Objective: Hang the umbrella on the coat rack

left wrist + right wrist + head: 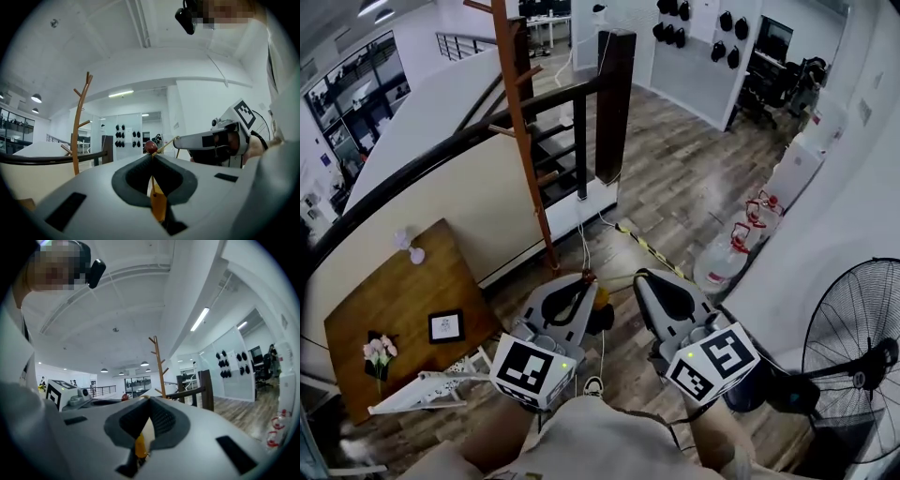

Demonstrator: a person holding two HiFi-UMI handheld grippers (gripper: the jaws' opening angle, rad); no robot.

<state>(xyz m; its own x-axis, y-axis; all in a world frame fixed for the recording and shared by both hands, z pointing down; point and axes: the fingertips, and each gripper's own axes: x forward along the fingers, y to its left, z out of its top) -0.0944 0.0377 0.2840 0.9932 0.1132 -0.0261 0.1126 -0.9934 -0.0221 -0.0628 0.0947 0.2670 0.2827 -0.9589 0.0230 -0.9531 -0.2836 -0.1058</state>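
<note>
The carrying step was in hand, and the hanging was not yet done. In the left gripper view the left claw was closed at its tips on a thin cord, with a red bead sitting just above the pinch. The yellow umbrella showed low in the gap behind the pads. The cord ran on toward the tip of the right claw. That claw was also closed, with the same yellow showing in its gap.

In the head view both claws sat at the bottom centre of the frame, close side by side, with the umbrella between and beneath them. The coat rack, an orange wooden pole with short pegs, rose in the upper left centre, apart from the claws.

As I judged it, the next move called for raising both claws toward a peg. The cord would have to be held as an open loop between them and lowered over the peg before either claw let go.

Of containers, two clear water bottles with red handles stood on the floor at centre right. I could not tell how full they were. On the wooden worktop at lower left stood pink flowers, whose vase I could not make out.
</note>
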